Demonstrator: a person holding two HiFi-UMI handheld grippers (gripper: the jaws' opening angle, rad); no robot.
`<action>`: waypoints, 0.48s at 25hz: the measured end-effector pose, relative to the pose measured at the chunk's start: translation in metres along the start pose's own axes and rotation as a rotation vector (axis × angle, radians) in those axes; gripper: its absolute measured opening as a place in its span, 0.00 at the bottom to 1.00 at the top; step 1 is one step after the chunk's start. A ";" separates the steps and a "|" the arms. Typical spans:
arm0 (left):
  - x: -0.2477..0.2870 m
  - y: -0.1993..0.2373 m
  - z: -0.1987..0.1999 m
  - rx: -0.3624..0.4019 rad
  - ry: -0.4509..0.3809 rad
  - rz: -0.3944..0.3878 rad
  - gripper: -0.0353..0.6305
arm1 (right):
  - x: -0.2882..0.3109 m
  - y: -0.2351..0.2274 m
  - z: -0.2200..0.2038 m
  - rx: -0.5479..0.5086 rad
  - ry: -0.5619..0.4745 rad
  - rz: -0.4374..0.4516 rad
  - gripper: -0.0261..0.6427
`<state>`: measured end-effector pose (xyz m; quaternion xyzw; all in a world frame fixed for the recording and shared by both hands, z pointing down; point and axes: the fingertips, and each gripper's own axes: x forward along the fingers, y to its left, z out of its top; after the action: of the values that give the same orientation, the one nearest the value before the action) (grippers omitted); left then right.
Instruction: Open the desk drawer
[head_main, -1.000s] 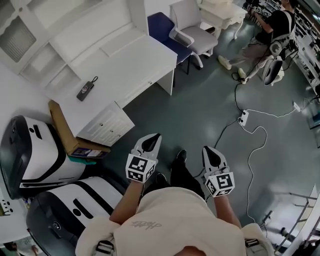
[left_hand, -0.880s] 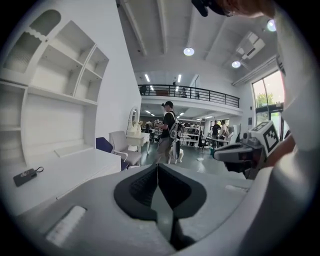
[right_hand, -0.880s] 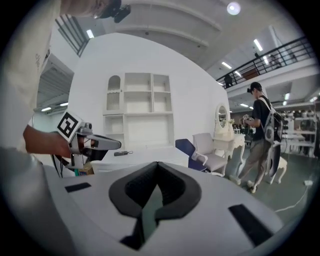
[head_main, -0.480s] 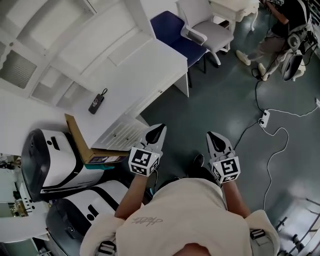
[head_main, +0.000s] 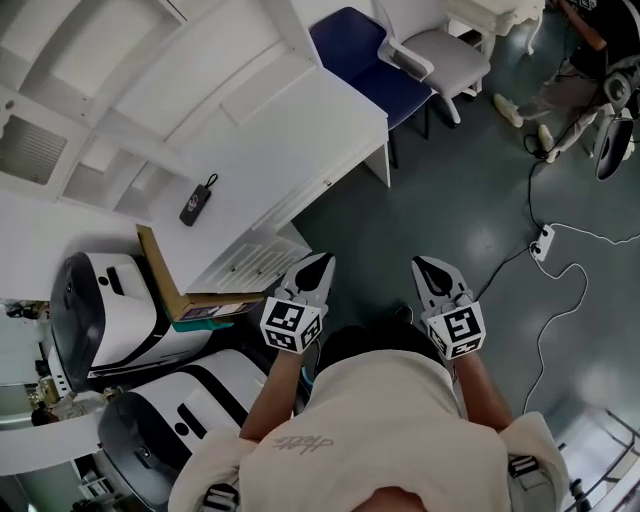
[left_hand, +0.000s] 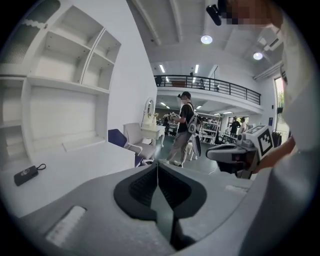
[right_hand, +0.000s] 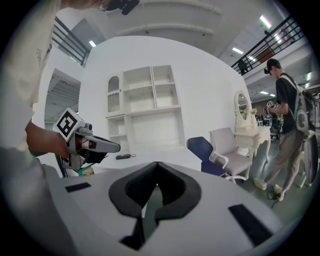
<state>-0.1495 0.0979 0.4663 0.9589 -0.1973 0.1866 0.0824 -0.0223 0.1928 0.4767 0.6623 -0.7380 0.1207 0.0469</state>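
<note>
two grippers sit low in front of me, one in each hand, both over the grey-green floor (head_main: 450, 190). my left gripper (head_main: 319, 263) has its jaws pressed together with nothing between them. my right gripper (head_main: 427, 266) is the same, closed on nothing. they are side by side and apart, both pointing away from my body.

the white desk (head_main: 300, 120) runs ahead on my left, with white shelves (head_main: 110, 70) rising from the back edge of its tabletop. the drawer (head_main: 250, 264) is in the cabinet under the tabletop's left end, below its front edge. its white front looks shut. the tip of my left gripper is near the drawer but not touching it, and my right gripper is farther off, out over open floor.

a small black gadget with a loop cord (head_main: 196, 204) lies on the tabletop near its left end, alone. a cardboard box (head_main: 158, 270) stands against that end of the desk, just beside the drawer cabinet. two white and black machines (head_main: 100, 305) stand on the floor past the box. a blue chair (head_main: 365, 55) sits at the tabletop's right end, with a grey chair (head_main: 445, 55) just beside it. a power strip (head_main: 545, 242) with a white cable lies on the floor to my right, and a person (head_main: 585, 40) stands beyond it.
</note>
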 end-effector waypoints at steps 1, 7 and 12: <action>0.005 0.000 -0.002 -0.006 0.008 -0.005 0.08 | 0.003 0.000 -0.003 0.002 0.007 0.011 0.04; 0.034 0.018 -0.010 -0.031 0.048 -0.031 0.08 | 0.027 -0.009 -0.025 0.059 0.063 0.022 0.04; 0.058 0.057 -0.016 -0.019 0.083 -0.028 0.08 | 0.058 -0.024 -0.017 0.051 0.070 -0.014 0.04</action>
<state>-0.1285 0.0295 0.5089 0.9521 -0.1823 0.2230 0.1024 -0.0064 0.1389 0.5091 0.6640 -0.7277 0.1623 0.0565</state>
